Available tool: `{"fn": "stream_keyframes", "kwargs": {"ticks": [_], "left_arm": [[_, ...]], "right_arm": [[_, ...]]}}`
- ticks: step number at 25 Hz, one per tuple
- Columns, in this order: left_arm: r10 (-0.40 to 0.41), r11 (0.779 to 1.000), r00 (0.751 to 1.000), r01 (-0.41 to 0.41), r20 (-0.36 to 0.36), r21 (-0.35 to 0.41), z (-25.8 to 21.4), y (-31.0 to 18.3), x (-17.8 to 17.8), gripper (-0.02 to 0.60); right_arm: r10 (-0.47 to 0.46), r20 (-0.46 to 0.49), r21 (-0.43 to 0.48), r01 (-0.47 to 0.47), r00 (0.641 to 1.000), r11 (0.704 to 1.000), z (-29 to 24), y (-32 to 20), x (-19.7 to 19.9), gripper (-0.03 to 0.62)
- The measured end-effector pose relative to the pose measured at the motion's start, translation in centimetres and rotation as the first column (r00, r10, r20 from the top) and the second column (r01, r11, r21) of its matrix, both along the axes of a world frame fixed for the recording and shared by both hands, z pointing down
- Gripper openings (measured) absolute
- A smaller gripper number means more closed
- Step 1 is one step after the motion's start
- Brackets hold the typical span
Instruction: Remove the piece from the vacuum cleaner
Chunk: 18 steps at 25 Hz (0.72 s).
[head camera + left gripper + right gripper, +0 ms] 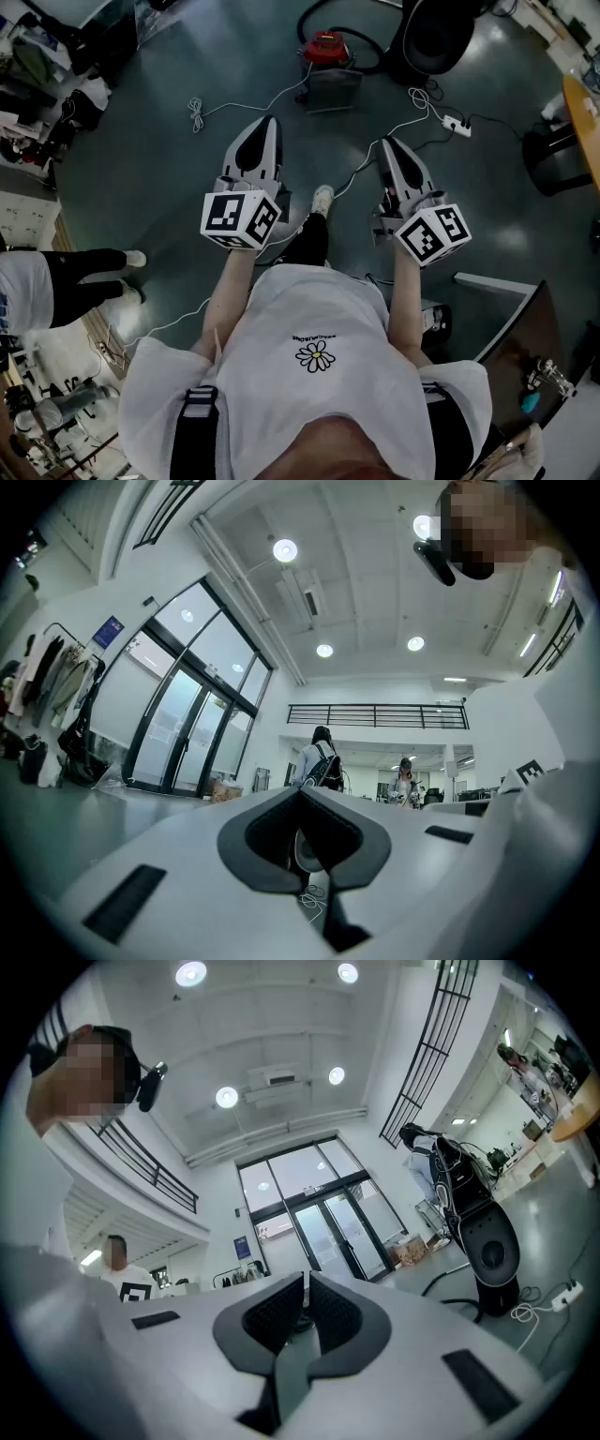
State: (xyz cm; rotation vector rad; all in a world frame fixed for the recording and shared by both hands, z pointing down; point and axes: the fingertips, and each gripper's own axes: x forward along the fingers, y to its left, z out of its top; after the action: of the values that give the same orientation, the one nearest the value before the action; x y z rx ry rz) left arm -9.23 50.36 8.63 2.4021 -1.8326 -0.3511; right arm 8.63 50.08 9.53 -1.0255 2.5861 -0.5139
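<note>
The vacuum cleaner, a small canister with a red top and a black hose looping beside it, stands on the dark floor ahead of me in the head view. My left gripper and right gripper are held side by side at waist height, both pointing toward it and well short of it. Each has its jaws together with nothing between them. Both gripper views tilt up at ceiling and glass doors; the left gripper and right gripper show closed dark pads, and the vacuum is not seen there.
A white power strip and its cables lie on the floor at right, with a loose white cable at left. A tall black rounded object stands behind the vacuum. Another person stands at left. A wooden table is near my right.
</note>
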Motion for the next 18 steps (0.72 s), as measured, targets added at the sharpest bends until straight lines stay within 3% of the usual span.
{"fn": "stream_keyframes", "kwargs": {"ticks": [8,11,14,18], "left_arm": [[0.009,1.000,0.999,-0.009,-0.042,-0.006,2.6,-11.6,-1.9,0.003],[0.003,1.000,0.998,-0.004,-0.066,-0.020,3.6,-17.6,-3.8,0.003],[-0.006,1.000,0.997,0.005,-0.074,-0.015,3.9,-24.0,-6.6,0.003],[-0.012,0.999,0.997,0.009,-0.082,-0.036,4.0,-32.3,-9.5,0.003]], "right_arm": [[0.001,-0.086,-0.023,-0.003,0.996,1.000,2.7,-11.0,-2.0,0.009],[-0.011,-0.127,-0.022,0.009,0.992,1.000,3.2,-17.1,-3.9,0.010],[0.037,-0.174,0.001,-0.038,0.984,0.999,3.4,-23.8,-5.9,0.011],[0.070,-0.193,-0.040,-0.079,0.979,0.996,4.3,-31.3,-7.9,0.010]]}}
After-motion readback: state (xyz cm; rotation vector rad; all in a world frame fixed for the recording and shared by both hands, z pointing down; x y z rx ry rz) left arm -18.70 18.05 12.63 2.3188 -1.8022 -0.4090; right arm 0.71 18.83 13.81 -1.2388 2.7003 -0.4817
